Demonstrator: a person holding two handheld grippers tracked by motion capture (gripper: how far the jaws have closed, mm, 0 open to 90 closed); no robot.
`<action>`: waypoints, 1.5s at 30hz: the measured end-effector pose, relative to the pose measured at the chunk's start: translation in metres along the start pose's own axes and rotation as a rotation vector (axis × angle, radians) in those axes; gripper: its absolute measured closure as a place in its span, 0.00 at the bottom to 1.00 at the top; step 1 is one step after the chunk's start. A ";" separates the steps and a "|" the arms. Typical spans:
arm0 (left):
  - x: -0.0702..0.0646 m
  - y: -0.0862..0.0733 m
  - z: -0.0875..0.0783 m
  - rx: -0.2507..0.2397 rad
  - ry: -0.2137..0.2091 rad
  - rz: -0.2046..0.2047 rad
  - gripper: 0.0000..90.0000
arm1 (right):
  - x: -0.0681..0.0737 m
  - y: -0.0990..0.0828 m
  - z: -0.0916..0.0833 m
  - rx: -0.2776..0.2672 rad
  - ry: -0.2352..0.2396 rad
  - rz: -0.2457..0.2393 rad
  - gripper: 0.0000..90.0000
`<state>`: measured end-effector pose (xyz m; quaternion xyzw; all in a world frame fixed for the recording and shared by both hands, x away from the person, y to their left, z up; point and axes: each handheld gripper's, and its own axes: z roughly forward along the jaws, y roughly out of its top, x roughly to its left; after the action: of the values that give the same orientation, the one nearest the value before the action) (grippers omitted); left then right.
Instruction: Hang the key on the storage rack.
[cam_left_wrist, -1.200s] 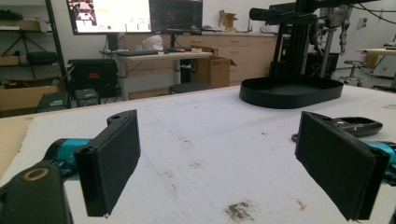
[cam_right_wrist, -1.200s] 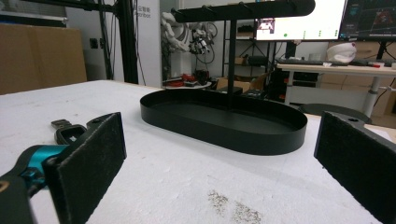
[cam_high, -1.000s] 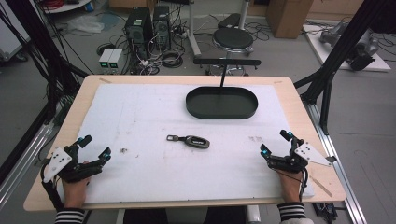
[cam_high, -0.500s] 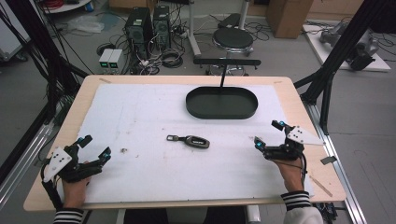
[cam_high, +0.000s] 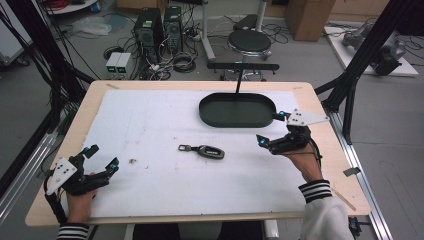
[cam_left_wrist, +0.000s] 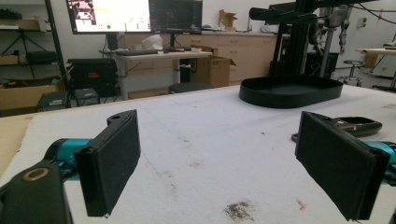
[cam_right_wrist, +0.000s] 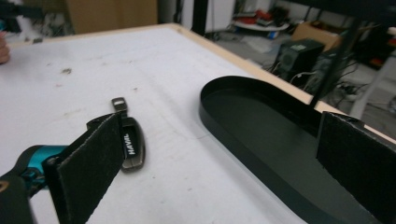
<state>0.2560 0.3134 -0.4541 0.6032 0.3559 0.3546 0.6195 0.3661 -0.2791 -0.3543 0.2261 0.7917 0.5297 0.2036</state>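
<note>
Slim dark grey car key fob (cam_high: 208, 151) with a small metal loop at one end, lying flat on the white-covered surface (cam_high: 150, 125), near its middle, in front of the black oval shallow tray (cam_high: 237, 110) and well apart from it. White lettering "HAVAL" readable along the fob's body (cam_right_wrist: 132, 148) in the right gripper view. Long axis running roughly left to right in the high view, loop end toward the left gripper (cam_high: 102, 158). Left gripper resting at the near left corner, jaws spread wide, holding nothing. Right gripper (cam_high: 270, 129) just beside the tray's right end, jaws likewise wide apart and empty, fob and tray (cam_right_wrist: 261, 140) between them in its own view.
</note>
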 end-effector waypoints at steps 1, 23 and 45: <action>0.000 0.000 0.000 0.000 0.000 0.000 0.16 | 0.000 0.004 0.004 0.017 0.011 -0.019 0.01; 0.000 0.000 0.000 0.002 0.001 -0.003 0.16 | 0.026 0.038 0.099 0.328 0.254 -0.170 0.01; 0.001 0.000 0.000 0.002 0.001 -0.010 0.16 | 0.060 0.030 0.168 0.641 0.342 -0.295 0.01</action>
<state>0.2568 0.3140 -0.4540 0.6020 0.3594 0.3513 0.6205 0.4156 -0.1089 -0.3911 0.0706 0.9635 0.2505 0.0618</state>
